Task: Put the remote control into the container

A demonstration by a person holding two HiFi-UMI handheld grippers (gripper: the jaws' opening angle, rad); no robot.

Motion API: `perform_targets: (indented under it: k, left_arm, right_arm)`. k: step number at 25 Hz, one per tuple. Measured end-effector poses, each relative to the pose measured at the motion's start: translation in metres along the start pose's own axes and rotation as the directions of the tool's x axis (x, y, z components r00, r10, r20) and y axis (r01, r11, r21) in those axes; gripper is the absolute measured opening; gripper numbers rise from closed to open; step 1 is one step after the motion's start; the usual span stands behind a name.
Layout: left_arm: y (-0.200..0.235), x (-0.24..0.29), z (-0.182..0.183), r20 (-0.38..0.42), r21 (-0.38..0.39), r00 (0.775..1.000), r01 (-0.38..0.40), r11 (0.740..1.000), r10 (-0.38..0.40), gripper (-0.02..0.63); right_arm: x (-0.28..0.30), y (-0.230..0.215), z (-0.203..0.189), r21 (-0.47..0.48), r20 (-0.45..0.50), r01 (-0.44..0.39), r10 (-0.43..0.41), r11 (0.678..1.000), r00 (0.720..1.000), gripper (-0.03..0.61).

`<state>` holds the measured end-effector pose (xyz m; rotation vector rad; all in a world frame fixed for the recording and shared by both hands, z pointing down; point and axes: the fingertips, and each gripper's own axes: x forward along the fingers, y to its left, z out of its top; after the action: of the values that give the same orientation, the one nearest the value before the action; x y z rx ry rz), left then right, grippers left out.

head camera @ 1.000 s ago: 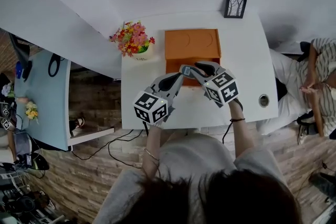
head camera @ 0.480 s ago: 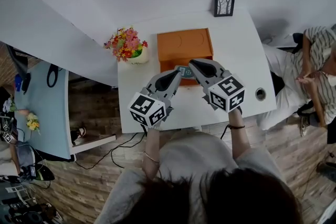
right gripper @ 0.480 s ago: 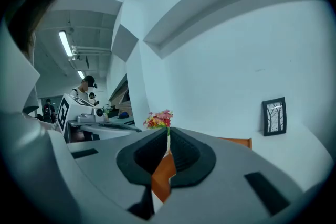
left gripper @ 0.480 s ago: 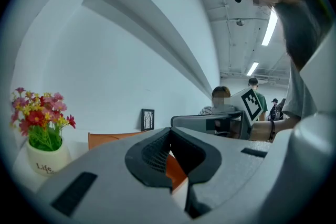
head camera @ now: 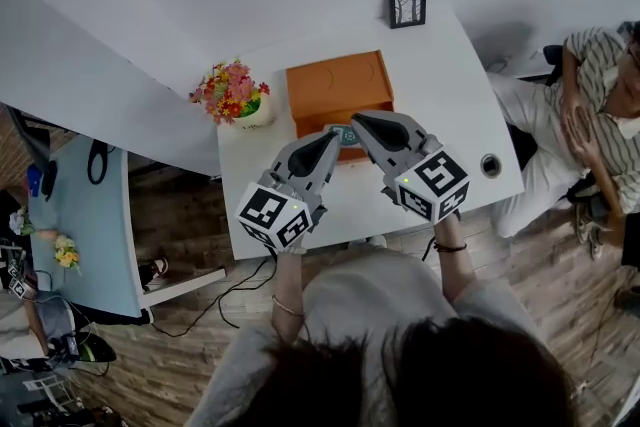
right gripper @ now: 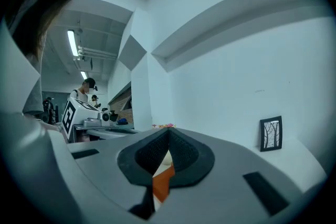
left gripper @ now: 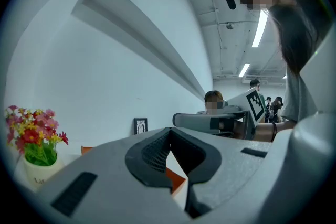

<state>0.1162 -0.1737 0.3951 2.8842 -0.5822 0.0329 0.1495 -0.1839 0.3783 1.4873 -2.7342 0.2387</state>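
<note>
The orange container (head camera: pixel 338 85) stands open at the middle of the white table (head camera: pixel 455 105). The grey-teal remote control (head camera: pixel 345 134) lies in its near part, partly hidden by the jaw tips. My right gripper (head camera: pixel 358 121) is shut with nothing in it, its tip just beside the remote. My left gripper (head camera: pixel 330 139) is shut too and empty, with its tip at the remote's near left. The left gripper view looks over shut jaws (left gripper: pixel 170 140) to a sliver of orange container (left gripper: pixel 177 180). The right gripper view also shows shut jaws (right gripper: pixel 168 137) above orange (right gripper: pixel 161 184).
A vase of red and yellow flowers (head camera: pixel 232 92) stands left of the container. A small framed picture (head camera: pixel 406 3) leans at the table's back edge. A round hole (head camera: pixel 490 164) is at the table's right. A seated person (head camera: pixel 590 105) is beyond the right edge.
A second ago the right gripper held the remote over the container. Now the remote lies in the container and the right jaws have shut, empty. The left gripper has barely moved.
</note>
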Motion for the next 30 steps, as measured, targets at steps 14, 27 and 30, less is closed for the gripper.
perform_targets:
  k: [14,27,30]
  left_arm:
    - [-0.02,-0.014,0.018,0.037,0.039,0.999,0.023,0.999,-0.024,0.003]
    - [-0.026,-0.027,0.02,0.043,0.062,0.999,0.02,0.998,-0.023,0.003]
    - [-0.026,-0.029,0.02,0.044,0.061,0.999,0.016,0.998,-0.019,0.003]
  right_arm:
    - [-0.02,0.017,0.028,-0.07,0.083,0.018,-0.013,0.997,0.997,-0.002]
    - [-0.023,0.026,0.026,-0.084,0.092,0.012,-0.004,0.996,0.996,-0.002]
    - [-0.023,0.027,0.024,-0.085,0.084,0.011,-0.004,0.996,0.996,-0.002]
